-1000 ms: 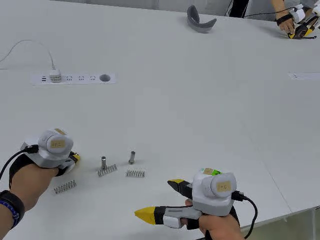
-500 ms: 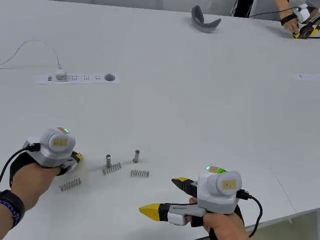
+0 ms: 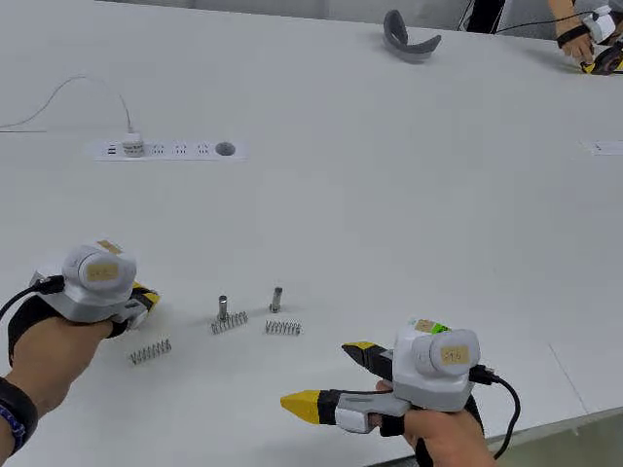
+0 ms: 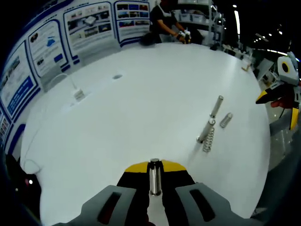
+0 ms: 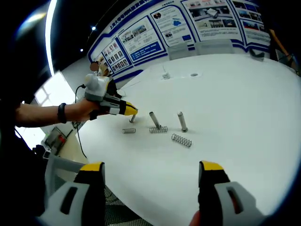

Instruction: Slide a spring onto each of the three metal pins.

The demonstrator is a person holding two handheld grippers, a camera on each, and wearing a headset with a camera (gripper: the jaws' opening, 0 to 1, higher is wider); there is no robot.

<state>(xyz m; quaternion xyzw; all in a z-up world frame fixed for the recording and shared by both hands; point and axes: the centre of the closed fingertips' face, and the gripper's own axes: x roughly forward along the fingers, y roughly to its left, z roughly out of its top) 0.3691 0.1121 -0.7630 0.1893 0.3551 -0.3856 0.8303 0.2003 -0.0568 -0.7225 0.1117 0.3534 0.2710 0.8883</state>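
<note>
Two metal pins stand on the white table [image 3: 389, 195]: a left pin [image 3: 223, 306] and a right pin [image 3: 276, 297]. One spring [image 3: 230, 322] lies at the left pin's foot, a second spring [image 3: 283, 328] in front of the right pin, and a third spring [image 3: 151, 351] further left. My left gripper [image 3: 146, 297] is left of the pins, shut on a third pin [image 4: 154, 181], which points down at the table [image 5: 133, 117]. My right gripper [image 3: 329, 377] hovers open near the front edge, with nothing between its fingers [image 5: 214, 181].
A power strip [image 3: 170, 150] with a plugged-in cable lies at the far left. A grey curved object [image 3: 409, 39] rests at the far side. Another person's hands [image 3: 584, 29] work at the far right corner. The table's front edge [image 3: 584, 418] runs close to my right gripper.
The head camera has shifted. My left gripper has drawn back a little to the left, away from the standing pins. The right gripper, pins and springs have stayed put.
</note>
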